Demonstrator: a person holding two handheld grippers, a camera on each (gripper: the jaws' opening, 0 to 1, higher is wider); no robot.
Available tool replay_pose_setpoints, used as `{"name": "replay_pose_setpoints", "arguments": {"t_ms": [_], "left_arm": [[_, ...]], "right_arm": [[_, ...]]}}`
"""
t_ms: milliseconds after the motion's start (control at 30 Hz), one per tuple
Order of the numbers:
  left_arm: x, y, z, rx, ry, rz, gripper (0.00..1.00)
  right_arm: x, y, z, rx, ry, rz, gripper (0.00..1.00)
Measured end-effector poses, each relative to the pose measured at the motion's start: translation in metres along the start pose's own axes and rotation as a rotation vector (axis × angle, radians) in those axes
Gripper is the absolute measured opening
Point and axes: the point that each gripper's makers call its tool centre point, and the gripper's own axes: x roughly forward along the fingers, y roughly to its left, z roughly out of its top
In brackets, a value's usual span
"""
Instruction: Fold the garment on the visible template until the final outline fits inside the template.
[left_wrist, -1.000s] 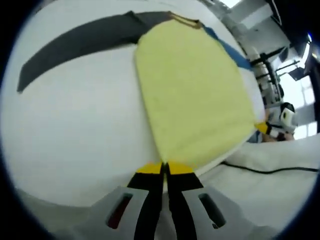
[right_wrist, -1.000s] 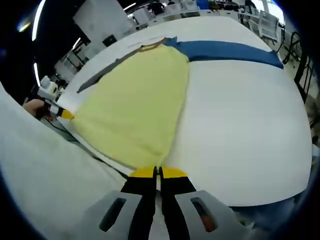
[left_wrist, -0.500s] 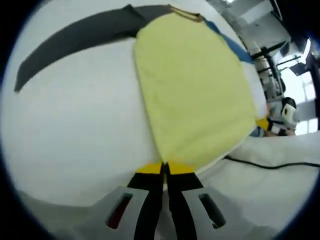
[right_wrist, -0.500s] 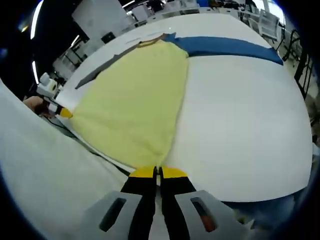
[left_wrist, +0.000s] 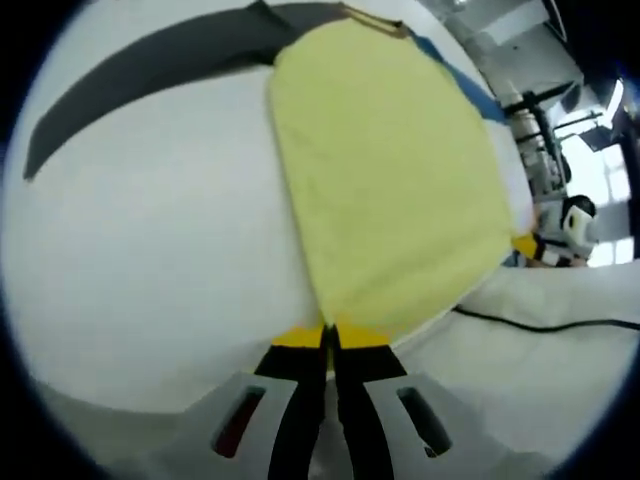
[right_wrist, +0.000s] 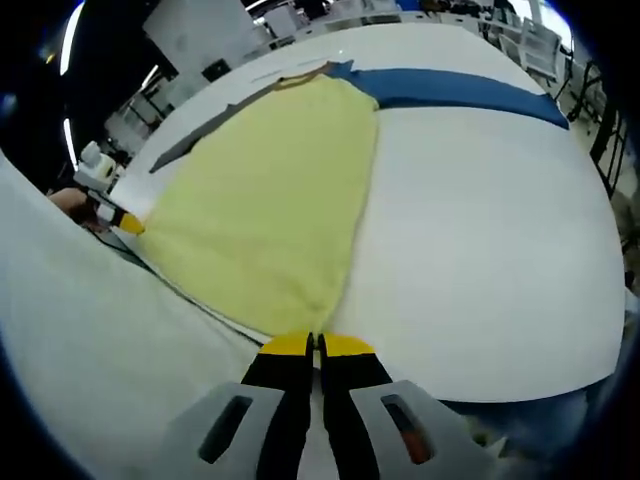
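Note:
A pale yellow garment (left_wrist: 390, 170) lies spread on a white table (left_wrist: 150, 260), its neckline at the far end. A dark grey sleeve (left_wrist: 150, 65) stretches off one side and a blue sleeve (right_wrist: 460, 92) off the other. My left gripper (left_wrist: 328, 335) is shut on the garment's near hem corner. In the right gripper view the same yellow garment (right_wrist: 275, 190) runs away from my right gripper (right_wrist: 312, 342), which is shut on the other hem corner. The right gripper (left_wrist: 528, 246) also appears at the right of the left gripper view, and the left gripper (right_wrist: 122, 222) at the left of the right gripper view.
A black cable (left_wrist: 540, 322) runs over white cloth near the table's front edge. Lab furniture and equipment (right_wrist: 210, 50) stand beyond the far edge. Broad bare white table surface (right_wrist: 480, 250) lies beside the garment.
Both views have shifted slightly, so the garment sits a little higher in frame. Both grippers stay shut on the hem corners; the garment's lay looks unchanged.

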Motion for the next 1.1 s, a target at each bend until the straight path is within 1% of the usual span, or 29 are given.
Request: {"name": "replay_pose_setpoints", "arguments": {"t_ms": [333, 867, 1100], "left_arm": [[0.0009, -0.0001, -0.0006, 0.001, 0.011, -0.003, 0.00], [0.0048, -0.0008, -0.0037, 0.033, 0.034, 0.001, 0.00], [0.0062, -0.0004, -0.0048, 0.060, 0.044, 0.003, 0.00]], "right_arm": [[-0.0001, 0.0003, -0.0003, -0.005, 0.009, -0.004, 0.03], [0.0000, 0.0008, -0.0009, -0.030, 0.022, -0.005, 0.03], [0.0002, 0.0011, 0.0004, -0.046, 0.026, -0.001, 0.03]]}}
